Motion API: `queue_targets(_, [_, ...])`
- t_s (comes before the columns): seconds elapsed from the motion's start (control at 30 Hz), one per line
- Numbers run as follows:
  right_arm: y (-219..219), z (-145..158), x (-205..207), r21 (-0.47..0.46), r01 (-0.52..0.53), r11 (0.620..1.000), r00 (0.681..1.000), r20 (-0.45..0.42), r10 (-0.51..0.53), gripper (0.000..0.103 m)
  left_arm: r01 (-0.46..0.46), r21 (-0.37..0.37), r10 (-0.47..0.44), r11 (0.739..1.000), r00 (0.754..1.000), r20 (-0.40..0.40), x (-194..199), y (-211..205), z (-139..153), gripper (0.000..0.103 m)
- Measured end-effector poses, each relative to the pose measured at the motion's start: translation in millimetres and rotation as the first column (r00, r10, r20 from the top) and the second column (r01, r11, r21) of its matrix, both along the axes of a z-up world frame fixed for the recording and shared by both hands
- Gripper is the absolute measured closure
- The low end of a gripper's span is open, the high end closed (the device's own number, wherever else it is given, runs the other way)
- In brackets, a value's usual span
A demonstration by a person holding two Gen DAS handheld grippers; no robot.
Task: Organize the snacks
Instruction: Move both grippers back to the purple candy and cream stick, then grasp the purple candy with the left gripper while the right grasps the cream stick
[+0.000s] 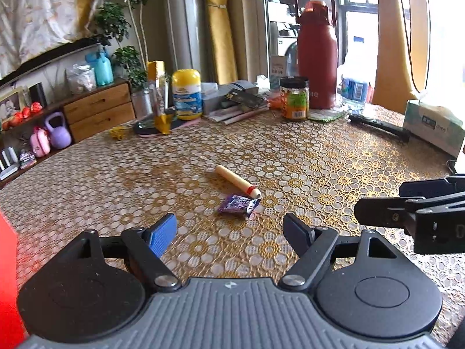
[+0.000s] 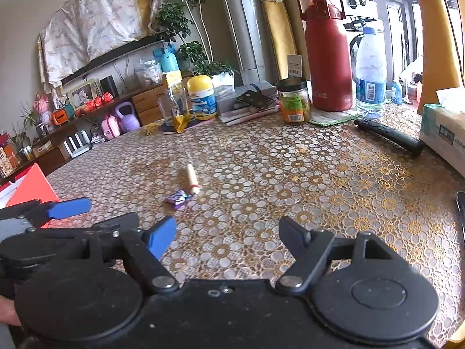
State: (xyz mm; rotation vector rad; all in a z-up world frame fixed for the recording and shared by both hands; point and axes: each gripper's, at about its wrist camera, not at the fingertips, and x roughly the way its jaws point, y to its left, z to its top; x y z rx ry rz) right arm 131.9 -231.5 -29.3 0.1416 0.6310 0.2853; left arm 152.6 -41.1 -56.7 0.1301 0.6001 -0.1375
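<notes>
Nearest, the left tool [image 1: 229,232] and right tool [image 2: 226,234] both gape wide and empty. Just beyond, mid-counter [image 1: 319,157], a purple snack packet [image 1: 239,205] touches a cream sausage stick [image 1: 237,181]. Neither is gathered yet; sorting seems barely begun.

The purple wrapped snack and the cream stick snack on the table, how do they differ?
The purple wrapped snack is short, flat and crinkled; the cream stick snack is long, round and smooth. The purple one is a single colour with pale print; the stick has a red band near one end. The purple one lies nearer the cameras. Both lie on the patterned tablecloth, side by side, in neither claw.
</notes>
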Motion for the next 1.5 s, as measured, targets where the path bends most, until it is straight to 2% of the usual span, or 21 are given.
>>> queue_targets(0.33, [-0.6, -9.0, 27.1, -0.009, -0.005, 1.0, 1.0, -0.01, 0.005, 0.024, 0.028, -0.008, -0.028, 1.0, 0.999, -0.025, 35.1, -4.8, -22.3, 0.023])
queue_targets(0.7, [7.2, -15.0, 55.2, -0.028, -0.021, 0.999, 1.0, -0.01, 0.02, 0.024, 0.034, -0.046, -0.035, 0.998, 0.999, -0.024, 60.3, -1.5, -32.7, 0.023])
queue_targets(0.77, [8.7, -15.1, 59.8, -0.028, -0.023, 0.999, 1.0, -0.009, 0.023, 0.024, 0.043, -0.058, -0.046, 0.997, 0.998, -0.047, 64.7, -1.2, -34.4, 0.023])
queue_targets(0.97, [16.7, -15.9, 72.4, -0.049, -0.032, 0.998, 0.999, -0.003, 0.032, 0.024, 0.049, -0.09, -0.054, 0.995, 0.997, -0.056, 69.4, 1.8, -35.5, 0.039])
queue_targets(1.13, [28.2, -14.5, 86.4, -0.066, -0.05, 0.997, 0.999, 0.004, 0.05, 0.024, 0.046, -0.086, -0.051, 0.995, 0.997, -0.053, 69.6, 1.0, -35.2, 0.046])
queue_targets(1.23, [34.1, -12.6, 91.9, -0.074, -0.063, 0.995, 0.998, 0.009, 0.064, 0.024, 0.038, -0.076, -0.042, 0.996, 0.998, -0.049, 69.1, 0.9, -34.9, 0.055])
queue_targets(1.3, [37.8, -12.3, 95.6, -0.082, -0.068, 0.994, 0.998, 0.007, 0.069, 0.024, 0.031, -0.066, -0.034, 0.997, 0.998, -0.044, 68.8, 2.0, -34.4, 0.069])
queue_targets(1.5, [45.5, -13.0, 104.8, -0.092, -0.084, 0.992, 0.996, 0.002, 0.085, 0.024, -0.004, -0.076, 0.0, 0.997, 0.998, -0.056, 60.6, 11.4, -32.6, 0.076])
